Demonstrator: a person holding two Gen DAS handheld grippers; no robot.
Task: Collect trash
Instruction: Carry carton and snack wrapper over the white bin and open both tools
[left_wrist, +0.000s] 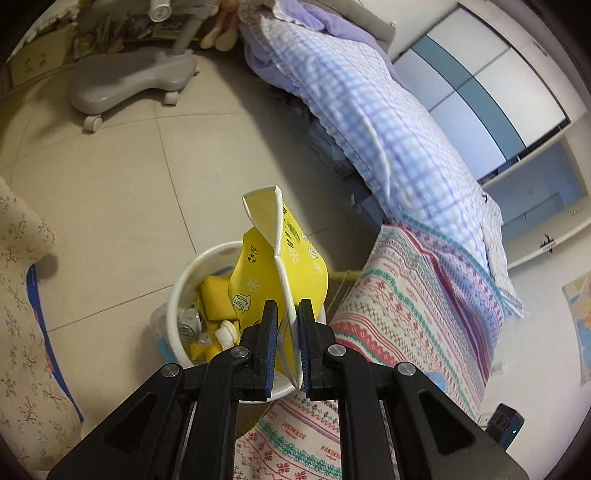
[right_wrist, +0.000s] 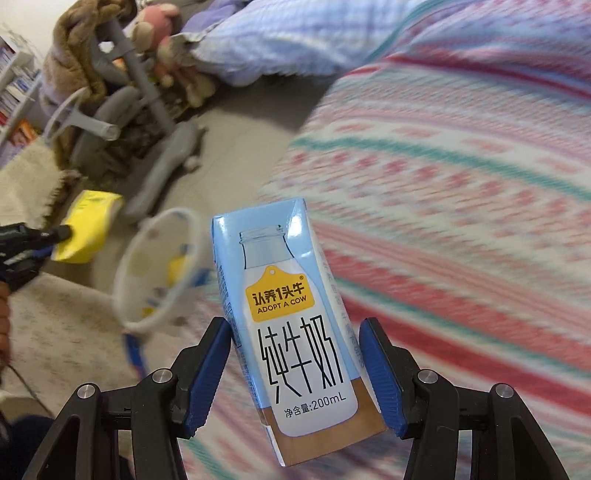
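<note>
Pinched in the right gripper, a blue milk carton hangs over the striped bedspread. Left gripper clamps a flattened yellow carton above the white bin on the tiled floor.

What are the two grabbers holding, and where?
Left gripper pinches the yellow flattened carton at its bottom edge; right gripper grips the blue milk carton by its sides.

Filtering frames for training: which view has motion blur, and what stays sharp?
Right wrist: striped bedspread and white bin smeared; light blue milk carton in the right gripper sharp. Left wrist: mostly crisp, including flattened yellow carton; checked quilt slightly soft.
</note>
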